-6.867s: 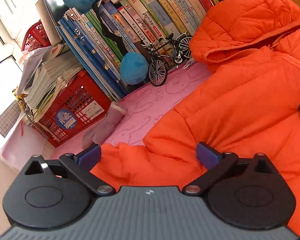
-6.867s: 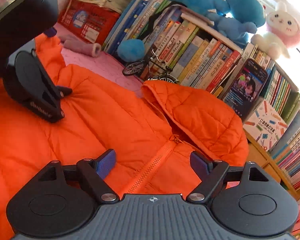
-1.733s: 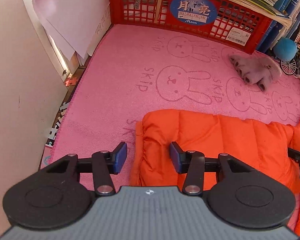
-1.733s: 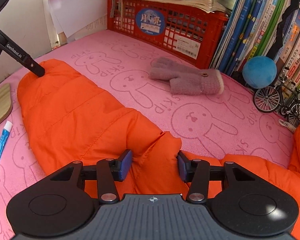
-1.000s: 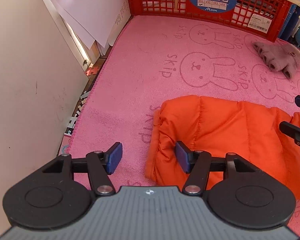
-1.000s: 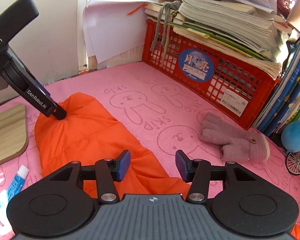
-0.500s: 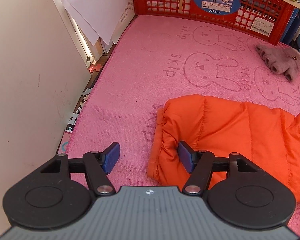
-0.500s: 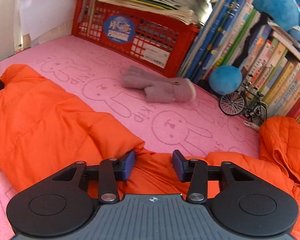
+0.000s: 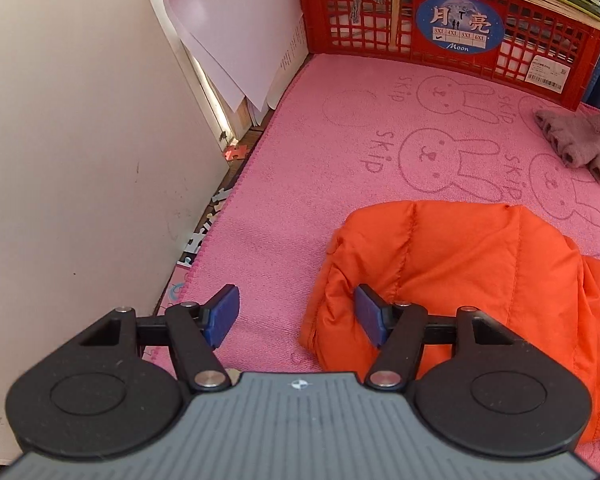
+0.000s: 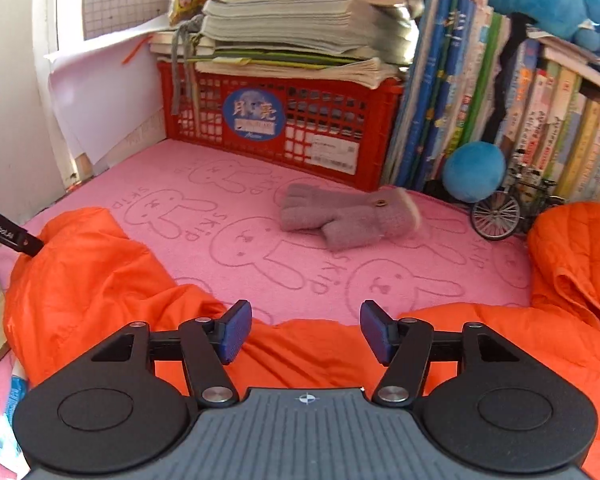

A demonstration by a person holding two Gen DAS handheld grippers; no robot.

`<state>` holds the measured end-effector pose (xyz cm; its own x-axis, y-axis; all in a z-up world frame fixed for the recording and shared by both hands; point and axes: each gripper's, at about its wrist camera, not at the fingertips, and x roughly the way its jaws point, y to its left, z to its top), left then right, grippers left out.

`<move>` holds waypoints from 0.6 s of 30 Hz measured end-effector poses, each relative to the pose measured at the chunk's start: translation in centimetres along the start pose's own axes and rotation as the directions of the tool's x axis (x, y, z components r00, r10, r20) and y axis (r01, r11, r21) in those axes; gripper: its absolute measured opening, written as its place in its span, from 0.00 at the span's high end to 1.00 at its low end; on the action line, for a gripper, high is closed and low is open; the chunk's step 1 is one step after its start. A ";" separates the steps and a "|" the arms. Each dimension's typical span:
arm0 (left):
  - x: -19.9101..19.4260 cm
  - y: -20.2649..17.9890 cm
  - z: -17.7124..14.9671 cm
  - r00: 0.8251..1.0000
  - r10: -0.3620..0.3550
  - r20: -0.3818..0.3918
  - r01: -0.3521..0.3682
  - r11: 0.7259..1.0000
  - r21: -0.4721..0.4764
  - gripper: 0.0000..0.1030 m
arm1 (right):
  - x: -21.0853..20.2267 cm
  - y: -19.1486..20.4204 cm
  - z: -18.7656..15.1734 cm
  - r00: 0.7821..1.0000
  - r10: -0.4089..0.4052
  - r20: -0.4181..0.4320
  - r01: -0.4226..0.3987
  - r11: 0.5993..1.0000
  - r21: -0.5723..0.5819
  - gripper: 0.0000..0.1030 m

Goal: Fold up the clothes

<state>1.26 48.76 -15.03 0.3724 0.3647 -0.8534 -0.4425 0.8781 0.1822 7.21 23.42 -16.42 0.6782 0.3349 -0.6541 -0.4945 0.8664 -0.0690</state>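
An orange puffer jacket lies on a pink bunny-print mat (image 9: 340, 168). Its sleeve (image 9: 452, 264) ends at my left gripper (image 9: 295, 318). That gripper is open: its right pad sits against the bunched cuff, its left pad hangs over bare mat. In the right wrist view the sleeve (image 10: 88, 280) runs left, and one left-gripper finger (image 10: 10, 235) touches its end. My right gripper (image 10: 306, 334) hovers over the jacket body (image 10: 312, 356), its jaws opening; fabric lies below them, unpinched. The hood (image 10: 576, 252) is at the right.
A red crate (image 10: 300, 120) stacked with books stands at the back, with upright books, a blue ball (image 10: 474, 170) and a toy bicycle (image 10: 508, 204) to its right. A grey mitten (image 10: 340, 216) lies on the mat. A white wall (image 9: 80, 120) borders the left.
My right gripper's jaws, narrow around a fold of orange fabric half a second ago, now stand wide, and its view has swung left. The sleeve's cuff has bunched up against the left gripper's right pad.
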 end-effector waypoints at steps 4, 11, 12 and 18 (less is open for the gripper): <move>-3.4 -2.1 -0.5 0.996 0.031 0.080 -0.030 0.999 -0.015 0.39 | -1.6 -5.4 -2.0 0.990 -0.143 -0.003 0.143 0.989 0.032 0.40; -9.3 -11.2 -2.7 0.977 -0.098 0.190 0.087 0.994 0.064 0.39 | -3.2 -13.2 -6.2 0.971 -0.239 -0.023 0.239 0.970 0.031 0.40; -9.6 -13.2 -3.1 0.974 -0.118 0.193 0.100 0.990 0.099 0.39 | -3.4 -14.0 -6.7 0.971 -0.239 -0.022 0.239 0.971 0.015 0.40; -7.4 -24.7 -5.7 0.975 -0.183 0.129 0.155 0.968 0.198 0.37 | -5.5 -21.6 -11.2 0.954 -0.299 -0.017 0.295 0.947 -0.130 0.37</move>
<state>4.77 22.64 -16.01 0.5488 0.2350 -0.8022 -0.2091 0.9677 0.1404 8.05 -1.26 -19.76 0.7857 0.0539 -0.6162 -0.3389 0.8709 -0.3560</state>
